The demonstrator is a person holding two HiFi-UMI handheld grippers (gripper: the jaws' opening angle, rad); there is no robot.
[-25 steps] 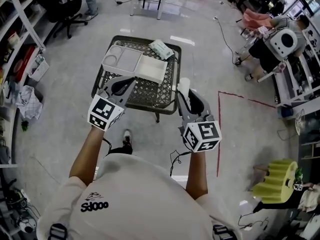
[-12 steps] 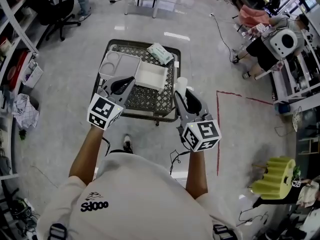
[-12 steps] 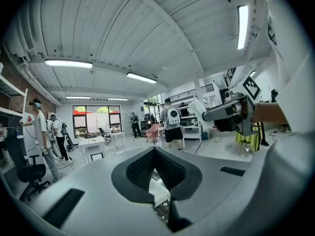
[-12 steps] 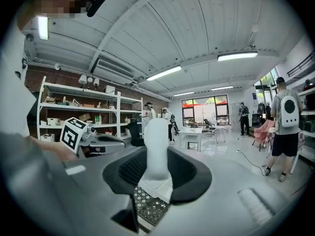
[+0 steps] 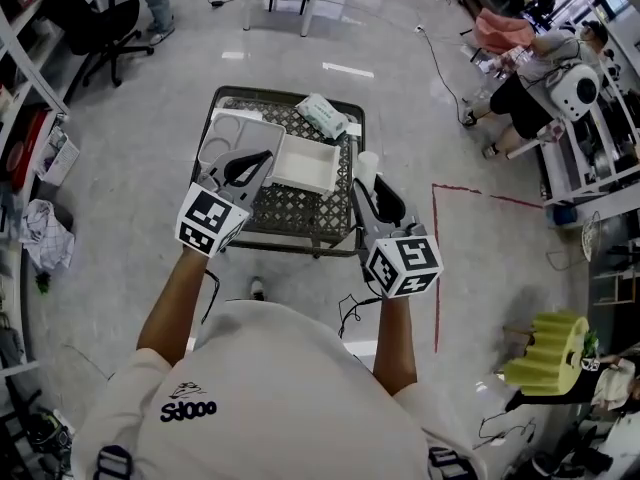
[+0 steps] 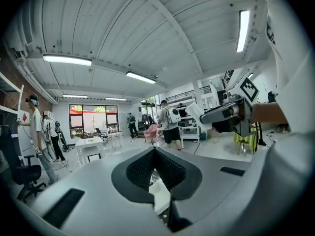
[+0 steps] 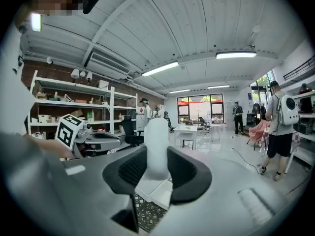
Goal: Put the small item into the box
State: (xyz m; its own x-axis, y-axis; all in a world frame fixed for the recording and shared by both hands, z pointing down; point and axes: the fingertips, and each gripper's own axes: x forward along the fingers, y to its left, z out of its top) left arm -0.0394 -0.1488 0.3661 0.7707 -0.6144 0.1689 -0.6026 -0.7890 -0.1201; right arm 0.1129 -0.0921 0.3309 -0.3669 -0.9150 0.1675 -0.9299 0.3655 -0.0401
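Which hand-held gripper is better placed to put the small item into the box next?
Right. The right hand-held gripper grips the white item, just right of the open white box on the mesh table. The left hand-held gripper is shut with nothing between its jaws.

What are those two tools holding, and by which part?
The right gripper grips a white cylinder by its near end; the rest pokes forward. The left gripper is empty, jaws together.
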